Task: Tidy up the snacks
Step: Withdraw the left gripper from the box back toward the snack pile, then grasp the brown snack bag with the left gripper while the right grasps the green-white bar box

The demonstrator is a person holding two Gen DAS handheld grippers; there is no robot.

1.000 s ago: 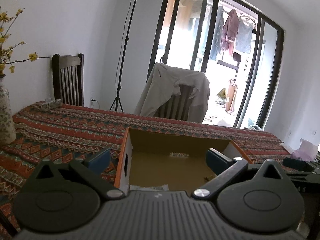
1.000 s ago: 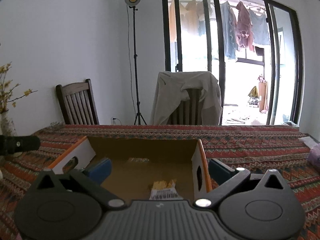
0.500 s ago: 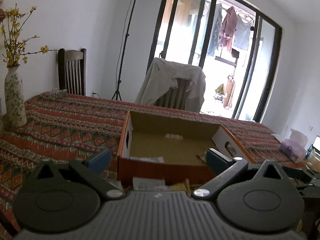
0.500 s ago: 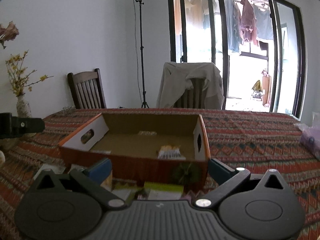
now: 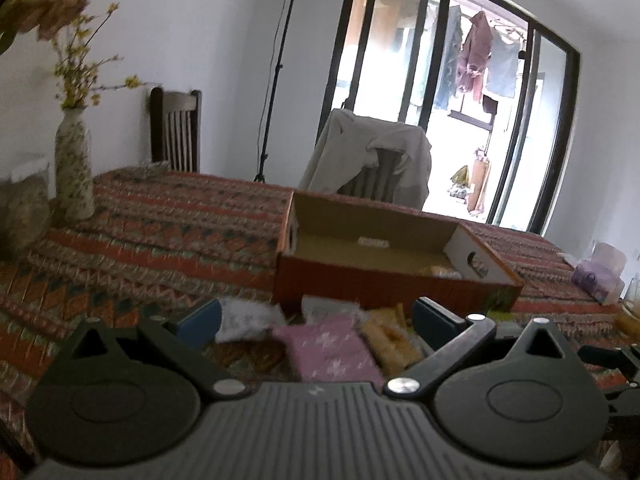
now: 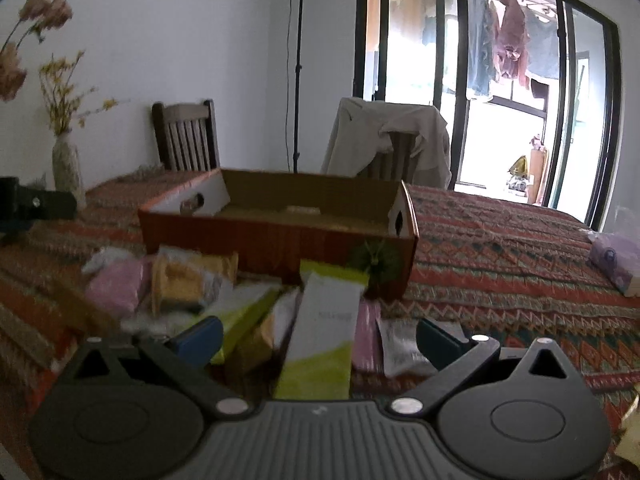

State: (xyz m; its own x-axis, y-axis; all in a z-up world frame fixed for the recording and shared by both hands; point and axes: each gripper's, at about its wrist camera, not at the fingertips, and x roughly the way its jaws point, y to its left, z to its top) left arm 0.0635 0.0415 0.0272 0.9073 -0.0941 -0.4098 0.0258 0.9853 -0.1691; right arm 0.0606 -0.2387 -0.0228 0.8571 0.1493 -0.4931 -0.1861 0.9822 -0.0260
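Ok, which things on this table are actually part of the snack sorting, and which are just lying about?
Part of the job:
cardboard box, open on the table
snack packets heaped in front of it
white and green packet, between the open right gripper fingers
pink packet, ahead of the open left gripper

Just lying about:
vase
tissue pack
draped chair
light stand

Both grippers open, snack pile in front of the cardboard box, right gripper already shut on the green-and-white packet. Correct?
Not quite. In the right wrist view the right gripper is open, not shut: the green-and-white packet lies between its spread fingers, ungripped. The left gripper is open, and the snack pile does sit before the cardboard box.
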